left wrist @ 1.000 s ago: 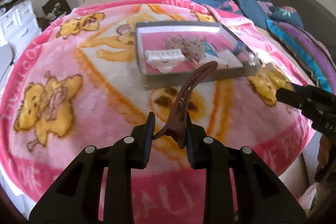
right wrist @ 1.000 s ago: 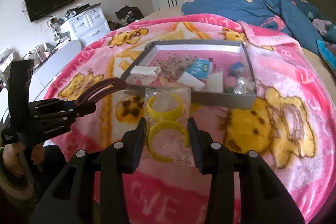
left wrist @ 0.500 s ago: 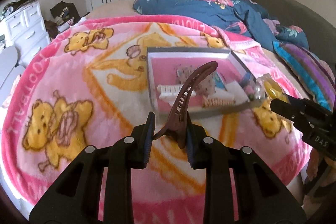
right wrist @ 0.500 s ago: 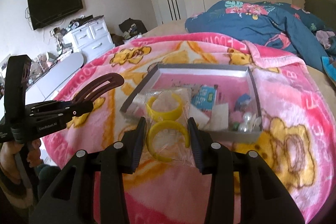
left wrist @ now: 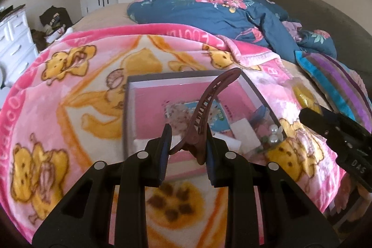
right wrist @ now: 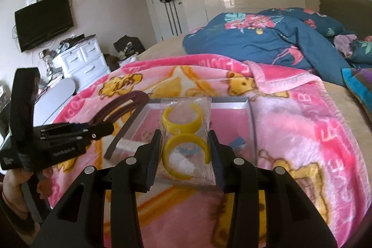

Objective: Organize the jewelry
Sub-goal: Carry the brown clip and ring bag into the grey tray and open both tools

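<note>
My left gripper (left wrist: 187, 145) is shut on a dark brown hair clip (left wrist: 209, 104) that sticks up above the grey tray (left wrist: 126, 113). The tray lies on the pink bear blanket and holds several small items, among them pearl beads (left wrist: 274, 134) and a blue packet (left wrist: 218, 114). My right gripper (right wrist: 184, 150) is shut on a clear bag of yellow hoop earrings (right wrist: 183, 131), held above the tray (right wrist: 252, 131). The left gripper with the clip (right wrist: 121, 108) shows at the left of the right wrist view.
The pink blanket (left wrist: 81, 108) covers the near part of the bed. A blue floral duvet (left wrist: 220, 11) is heaped behind it. A striped cloth (left wrist: 337, 85) lies at the right. White drawers (right wrist: 79, 62) and a wall television (right wrist: 44, 20) stand to the left.
Both grippers have risen and moved forward over the tray, each still holding its item. The tray now lies closer and lower in both views.
</note>
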{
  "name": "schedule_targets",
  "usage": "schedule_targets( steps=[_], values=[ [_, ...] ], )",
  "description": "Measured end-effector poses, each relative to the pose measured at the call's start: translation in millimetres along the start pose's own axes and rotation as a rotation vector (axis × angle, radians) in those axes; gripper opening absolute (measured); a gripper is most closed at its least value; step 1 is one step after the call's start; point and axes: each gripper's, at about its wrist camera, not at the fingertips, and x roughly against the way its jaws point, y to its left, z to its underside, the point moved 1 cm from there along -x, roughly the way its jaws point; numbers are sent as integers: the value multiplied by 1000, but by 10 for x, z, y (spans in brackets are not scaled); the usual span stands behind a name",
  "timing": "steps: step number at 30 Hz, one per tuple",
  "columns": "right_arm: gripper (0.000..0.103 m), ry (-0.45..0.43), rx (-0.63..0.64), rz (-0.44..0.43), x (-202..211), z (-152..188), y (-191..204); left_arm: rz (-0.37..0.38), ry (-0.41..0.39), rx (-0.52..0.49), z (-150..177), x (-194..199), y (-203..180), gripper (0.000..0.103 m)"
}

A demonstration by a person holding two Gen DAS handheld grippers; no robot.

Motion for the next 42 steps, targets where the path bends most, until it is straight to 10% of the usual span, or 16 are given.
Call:
schedule_targets(
  steps=[35,42],
  values=[
    [39,136,-41,60,-864,106,-297,-24,113,-16,58,-796,-83,19],
    [63,129,-74,68,-817,158,-306,-31,96,-4,64,-655,-40,19]
  ],
)
